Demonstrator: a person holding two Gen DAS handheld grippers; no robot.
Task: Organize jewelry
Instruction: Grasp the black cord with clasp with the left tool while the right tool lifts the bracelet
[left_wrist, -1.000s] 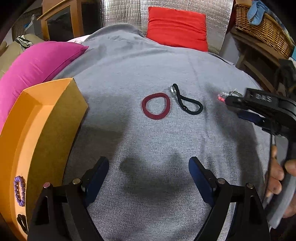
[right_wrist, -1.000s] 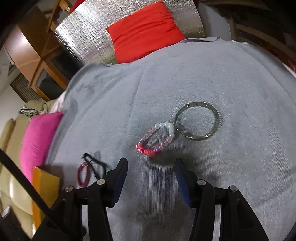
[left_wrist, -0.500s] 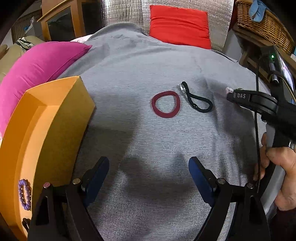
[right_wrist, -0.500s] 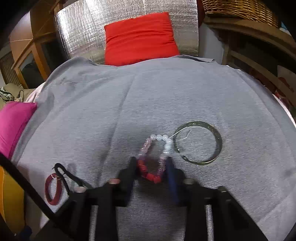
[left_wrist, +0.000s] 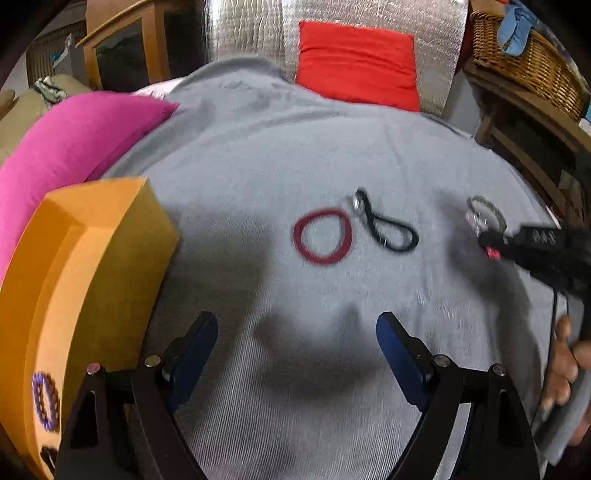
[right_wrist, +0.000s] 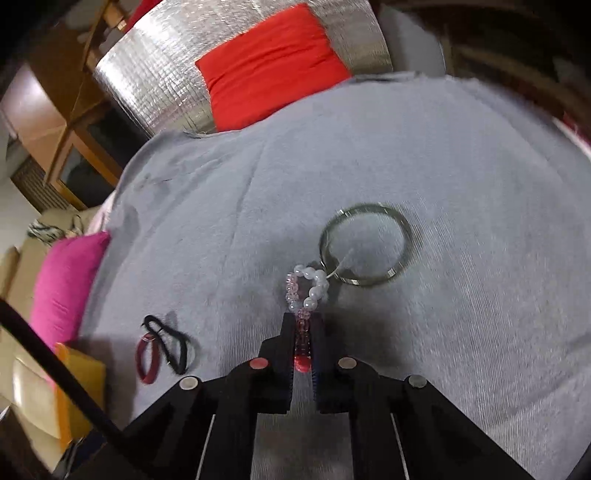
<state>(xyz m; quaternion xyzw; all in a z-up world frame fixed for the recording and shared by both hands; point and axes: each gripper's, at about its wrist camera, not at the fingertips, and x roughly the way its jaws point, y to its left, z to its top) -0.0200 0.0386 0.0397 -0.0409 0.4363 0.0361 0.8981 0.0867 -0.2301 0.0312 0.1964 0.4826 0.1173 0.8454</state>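
My right gripper (right_wrist: 303, 325) is shut on a pink, white and red beaded bracelet (right_wrist: 308, 286), pinched at its red end on the grey cloth (right_wrist: 461, 184). A silver bangle (right_wrist: 365, 249) lies just beyond the beads. A dark red ring band (left_wrist: 321, 236) and a black cord loop (left_wrist: 391, 232) lie mid-cloth, ahead of my open, empty left gripper (left_wrist: 295, 332). An orange box (left_wrist: 81, 280) at the left holds a purple beaded bracelet (left_wrist: 45, 400). The right gripper also shows in the left wrist view (left_wrist: 491, 245).
A pink cushion (left_wrist: 74, 144) lies behind the orange box. A red cushion (left_wrist: 358, 62) leans on a silver quilted backing at the far edge. A wicker basket (left_wrist: 528, 55) sits on wooden furniture at the right. The red band (right_wrist: 147, 360) and black cord (right_wrist: 170, 341) also show left of my right gripper.
My right gripper has come down over the beaded bracelet and closed on its red end, squeezing the loop narrow. The left gripper has stayed open, shifting slightly.
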